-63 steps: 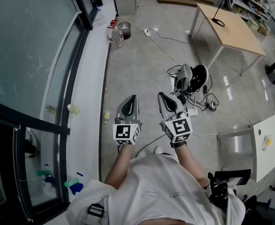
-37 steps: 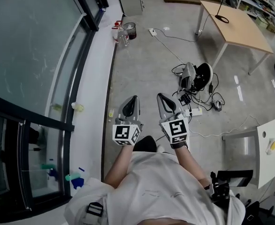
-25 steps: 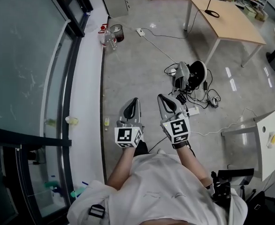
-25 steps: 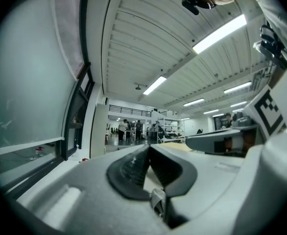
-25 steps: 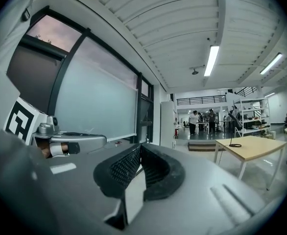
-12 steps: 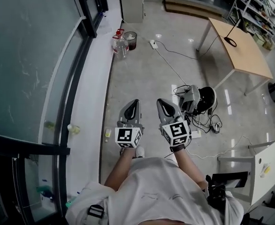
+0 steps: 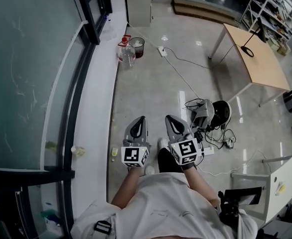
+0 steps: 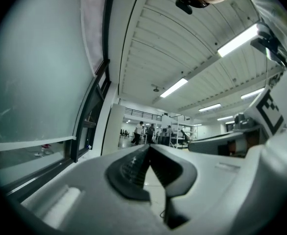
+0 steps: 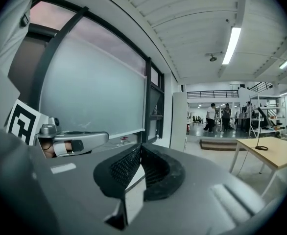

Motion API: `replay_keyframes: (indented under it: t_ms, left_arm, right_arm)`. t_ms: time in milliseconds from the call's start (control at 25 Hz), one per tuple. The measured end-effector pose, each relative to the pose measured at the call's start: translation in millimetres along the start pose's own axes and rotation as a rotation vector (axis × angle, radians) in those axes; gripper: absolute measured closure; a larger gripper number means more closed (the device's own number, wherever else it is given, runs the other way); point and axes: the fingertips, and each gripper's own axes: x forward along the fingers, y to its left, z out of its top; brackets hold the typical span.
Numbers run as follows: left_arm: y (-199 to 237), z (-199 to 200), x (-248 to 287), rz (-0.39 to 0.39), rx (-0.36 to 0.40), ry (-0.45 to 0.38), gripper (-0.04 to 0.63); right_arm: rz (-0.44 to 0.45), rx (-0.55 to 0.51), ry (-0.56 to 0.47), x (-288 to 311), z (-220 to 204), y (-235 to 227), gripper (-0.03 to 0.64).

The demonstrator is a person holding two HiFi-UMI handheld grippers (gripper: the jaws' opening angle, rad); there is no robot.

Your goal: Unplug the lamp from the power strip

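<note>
On the floor at right, the power strip (image 7: pixel 209 151) lies untouched; left tool (image 7: pixel 140 119) and right tool (image 7: pixel 170 119) are closed empty, unplugging not yet begun.

— How many grippers?
— Two: left gripper (image 7: pixel 140 118), right gripper (image 7: pixel 169 118).
— Tables?
— Two: wooden table (image 7: pixel 258 63) far right, white table (image 7: pixel 290 168) near right.
— Strips?
— Two: far power strip (image 7: pixel 161 49), near power strip (image 7: pixel 209 151). One bottle (image 7: pixel 127 54), far left.

White power strip (image 7: pixel 209 151), lying flat
</note>
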Motion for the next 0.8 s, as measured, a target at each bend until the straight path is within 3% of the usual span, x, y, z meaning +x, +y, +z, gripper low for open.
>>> replay_keyframes:
  t_ms: [200, 520, 640, 800]
  left_arm:
    - [28.7, -10.3, 56.2, -0.004, 0.010, 0.018, 0.595]
    - [66.5, 21.4, 177.4, -0.012, 0.067, -0.001, 0.595]
    - [79.9, 30.0, 219.1, -0.022, 0.000, -0.009, 0.595]
    - [89.1, 27.5, 265.7, -0.068, -0.183, 0.017, 0.595]
  right_arm:
    - [0.036, 0.024, -0.003, 62.8, -6.7, -23.5, 0.607]
    - [0.060, 0.040, -0.094, 172.0, 43.6, -109.1, 0.607]
    - [0.063, 0.052, -0.099, 200.6, 47.0, -134.1, 0.607]
    - [0.046, 0.090, -0.083, 230.6, 39.0, -171.1, 0.607]
